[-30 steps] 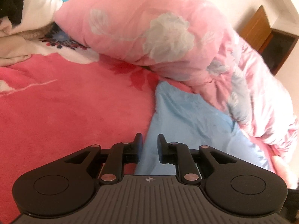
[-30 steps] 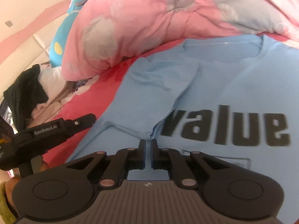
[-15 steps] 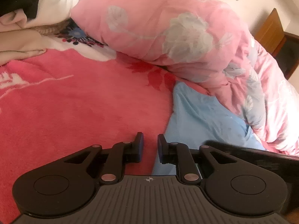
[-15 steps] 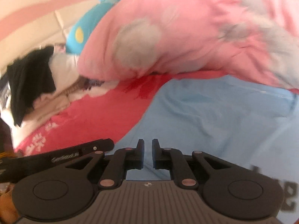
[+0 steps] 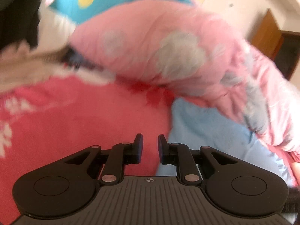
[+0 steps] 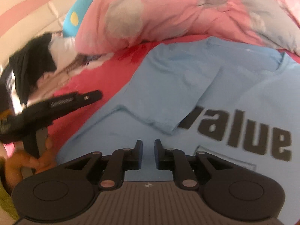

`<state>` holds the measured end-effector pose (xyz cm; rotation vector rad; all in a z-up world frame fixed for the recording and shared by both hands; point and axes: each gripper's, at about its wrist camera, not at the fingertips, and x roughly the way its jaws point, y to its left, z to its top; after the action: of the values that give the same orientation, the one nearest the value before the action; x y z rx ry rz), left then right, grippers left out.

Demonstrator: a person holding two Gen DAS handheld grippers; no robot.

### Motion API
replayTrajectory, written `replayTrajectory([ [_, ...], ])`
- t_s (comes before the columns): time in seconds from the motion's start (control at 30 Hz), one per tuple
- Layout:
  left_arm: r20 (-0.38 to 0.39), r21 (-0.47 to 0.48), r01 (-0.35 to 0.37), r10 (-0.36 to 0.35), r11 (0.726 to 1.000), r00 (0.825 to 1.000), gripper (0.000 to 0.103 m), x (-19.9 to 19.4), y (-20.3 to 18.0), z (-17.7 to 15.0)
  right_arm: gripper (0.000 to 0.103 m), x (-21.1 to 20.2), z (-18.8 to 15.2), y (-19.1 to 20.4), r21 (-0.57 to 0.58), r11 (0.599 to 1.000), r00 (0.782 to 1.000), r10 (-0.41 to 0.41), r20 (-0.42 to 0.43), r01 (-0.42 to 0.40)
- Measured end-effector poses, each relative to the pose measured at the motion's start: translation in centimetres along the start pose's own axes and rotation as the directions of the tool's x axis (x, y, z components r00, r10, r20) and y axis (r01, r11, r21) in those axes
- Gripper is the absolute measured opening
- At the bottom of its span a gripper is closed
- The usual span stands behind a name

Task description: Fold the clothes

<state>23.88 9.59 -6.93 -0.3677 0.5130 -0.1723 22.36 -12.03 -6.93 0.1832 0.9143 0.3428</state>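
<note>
Your right gripper (image 6: 148, 154) hovered over the shirt (image 6: 215, 86) on the bed (image 6: 97, 78), fingers slightly parted, empty. Your left gripper (image 5: 150, 151), likewise parted and empty, had the shirt (image 5: 210, 127) to its right.

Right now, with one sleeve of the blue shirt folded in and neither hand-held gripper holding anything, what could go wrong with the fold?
1. The folded-in sleeve lies loose on the blue shirt; a tug elsewhere could flip it back open.
2. The shirt's top edge sits under the pink quilt, so the next fold may drag or snag there.
3. The left hand-held gripper hangs open over the red blanket and might pinch blanket along with shirt; the right hand-held gripper is also open.
</note>
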Motion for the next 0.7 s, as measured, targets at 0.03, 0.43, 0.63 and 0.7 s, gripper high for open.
replayTrajectory([
  [0.03, 0.019, 0.033, 0.022, -0.023, 0.999, 1.000, 0.017, -0.3, -0.7, 0.2, 0.028, -0.2, 0.7, -0.5, 0.020, 1.000, 1.000, -0.006, 0.020, 0.005],
  [0.43, -0.177, 0.130, 0.106, -0.083, 0.986, 0.981, 0.018, 3.7, -3.3, -2.2, 0.044, 6.7, 11.8, -3.3, -0.191, 0.976, 0.985, -0.072, 0.158, 0.102],
  [0.63, -0.196, 0.066, 0.117, -0.102, 0.991, 0.975, 0.018, 4.0, -2.2, -2.2, 0.043, 11.5, 13.4, -4.2, -0.267, 0.958, 0.993, -0.094, 0.066, 0.108],
  [0.7, -0.195, 0.072, 0.115, -0.099, 0.991, 0.976, 0.018, 3.9, -2.4, -2.2, 0.035, 11.9, 13.0, -4.6, -0.269, 0.957, 0.994, -0.093, 0.062, 0.106],
])
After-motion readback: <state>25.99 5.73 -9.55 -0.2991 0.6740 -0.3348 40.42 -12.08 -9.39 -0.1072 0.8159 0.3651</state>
